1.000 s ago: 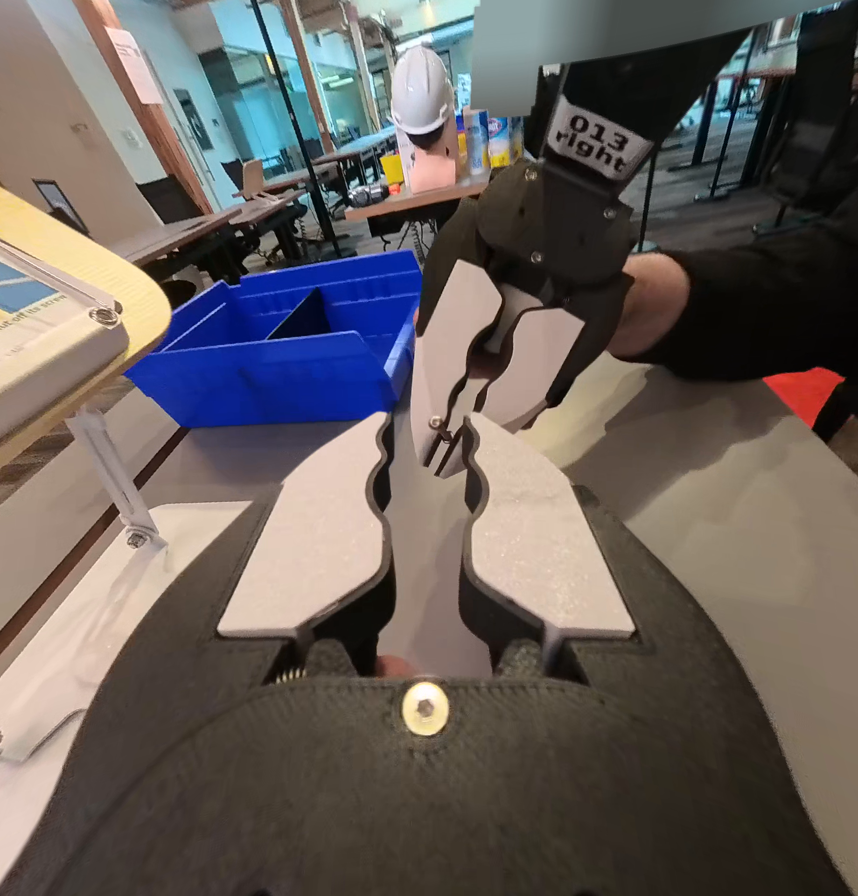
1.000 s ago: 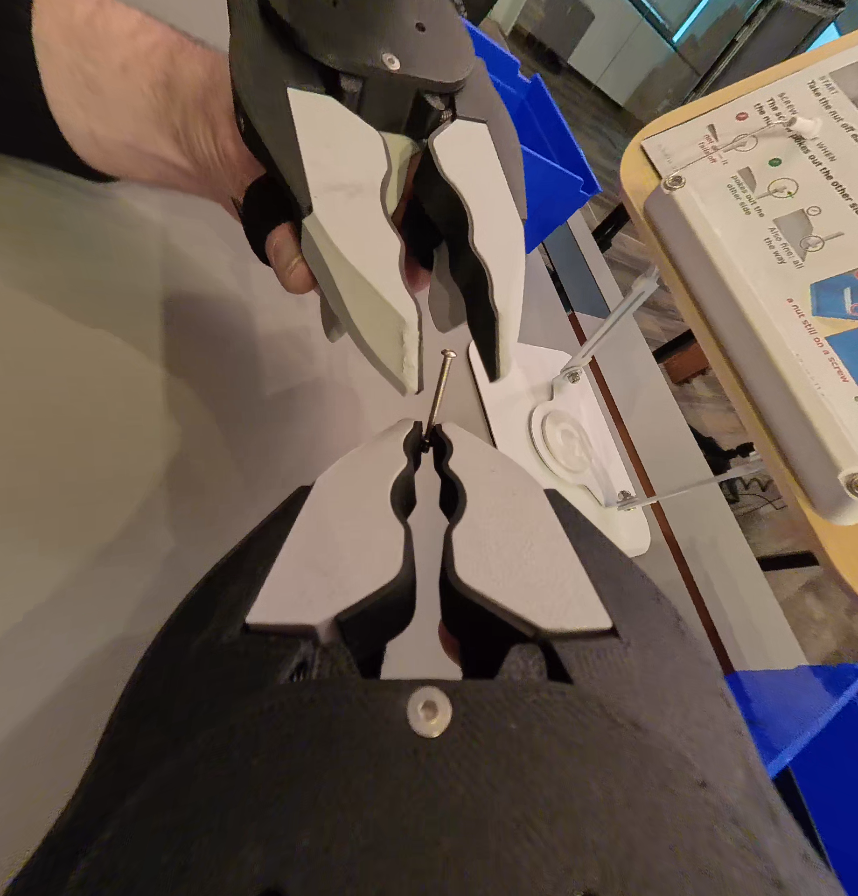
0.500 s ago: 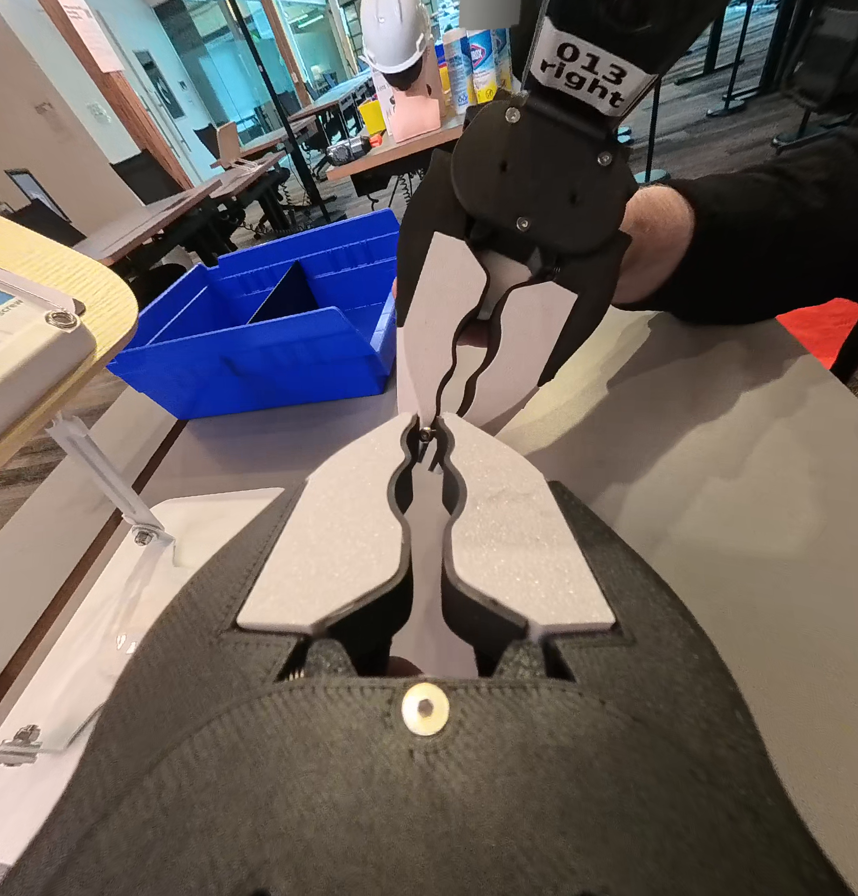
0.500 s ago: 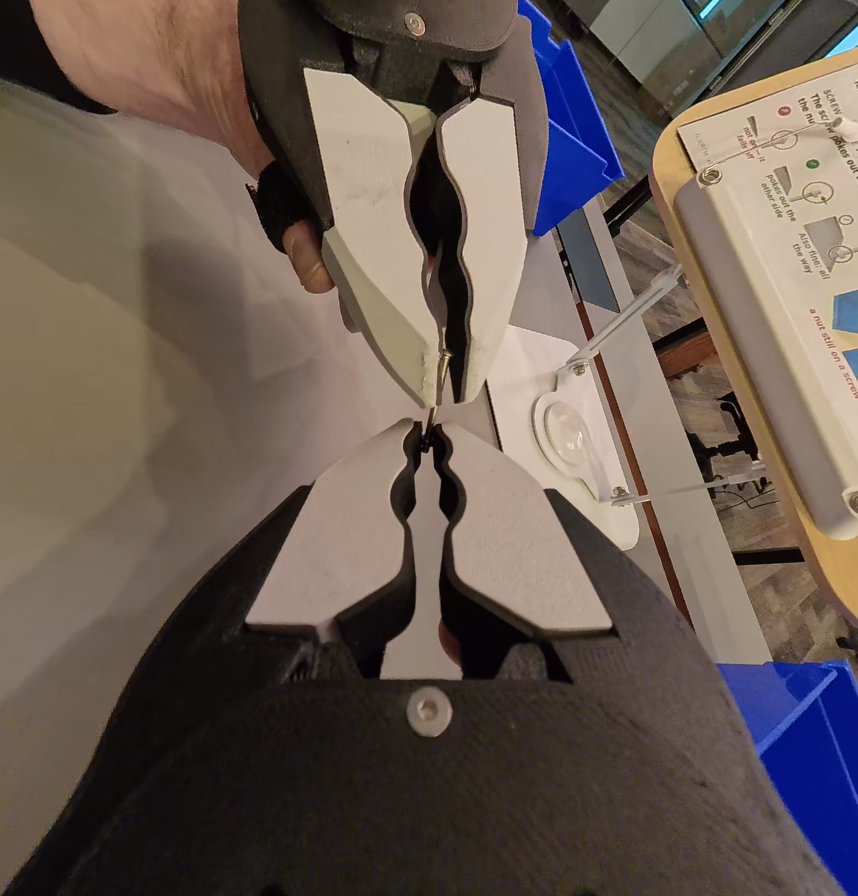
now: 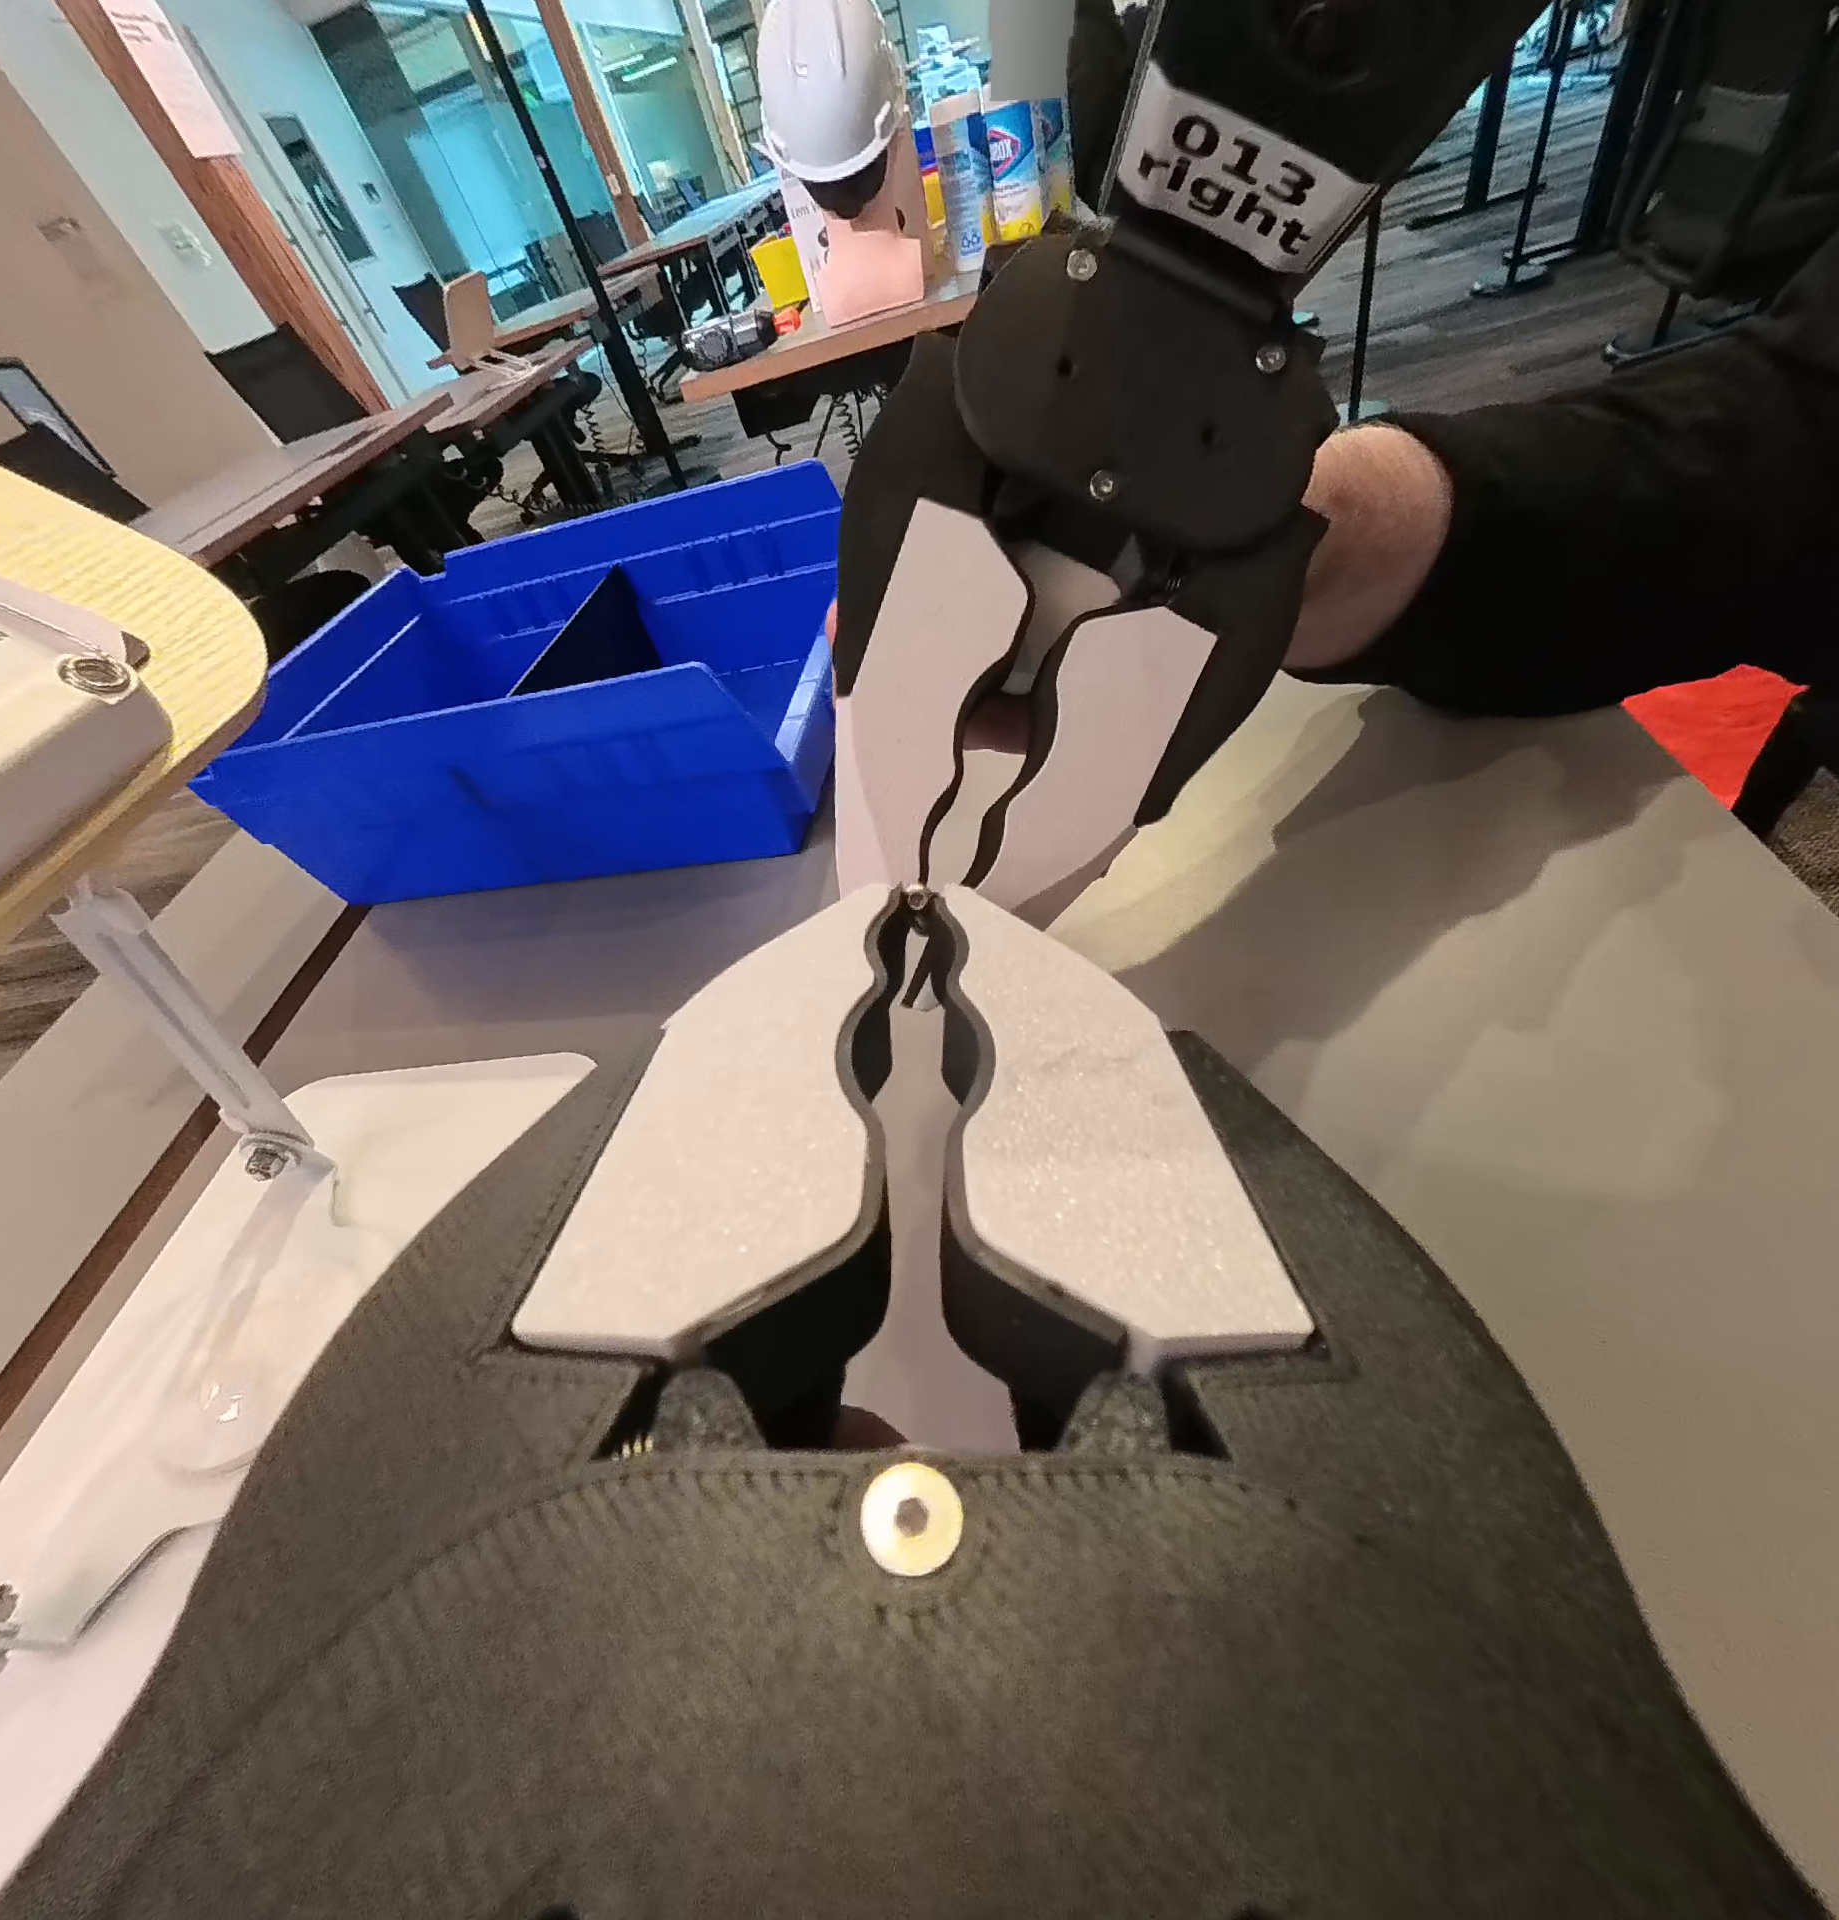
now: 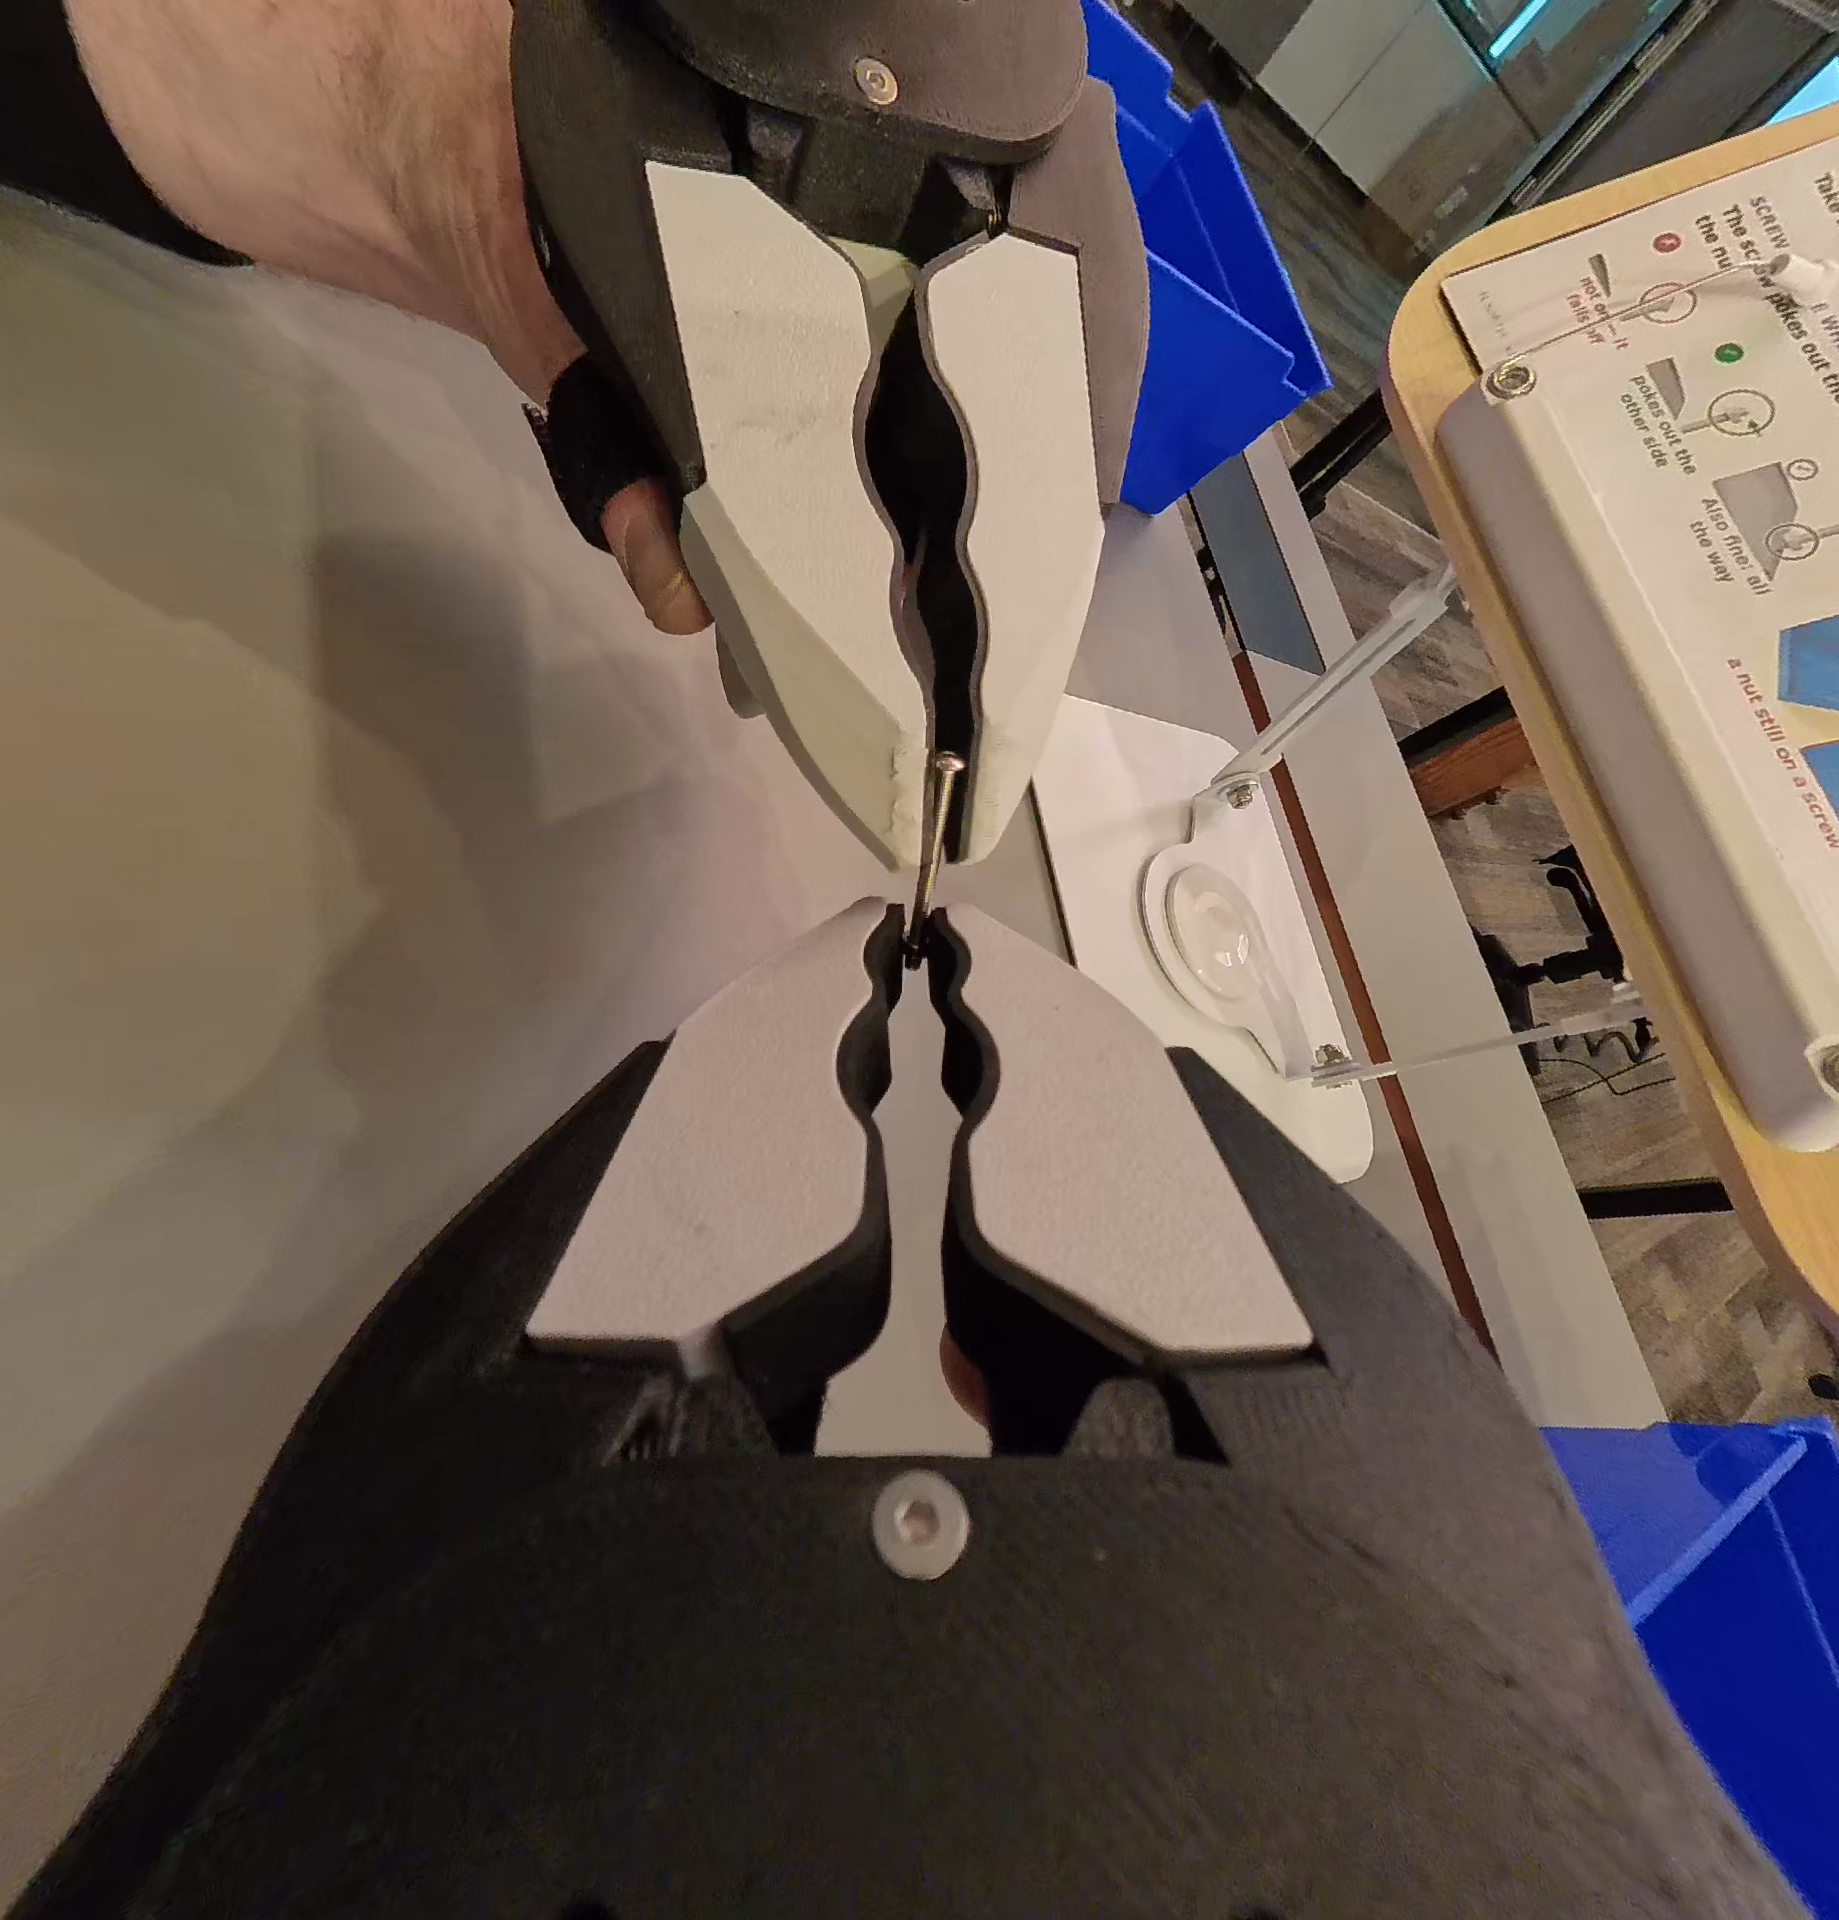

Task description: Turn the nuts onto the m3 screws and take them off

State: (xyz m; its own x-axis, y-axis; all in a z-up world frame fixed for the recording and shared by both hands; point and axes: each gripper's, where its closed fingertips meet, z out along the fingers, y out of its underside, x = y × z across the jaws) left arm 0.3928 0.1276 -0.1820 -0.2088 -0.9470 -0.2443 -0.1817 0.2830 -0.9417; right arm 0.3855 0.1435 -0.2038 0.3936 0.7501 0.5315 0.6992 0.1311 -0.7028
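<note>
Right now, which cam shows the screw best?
Right wrist view. The screw shows along its length, head between the left tool tips, lower end pinched in the right tool. The left wrist view shows only its head end-on at the closed tips.

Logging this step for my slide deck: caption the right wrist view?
Right gripper pinches the nut end of an M3 screw while the left gripper closes on its head.
</note>
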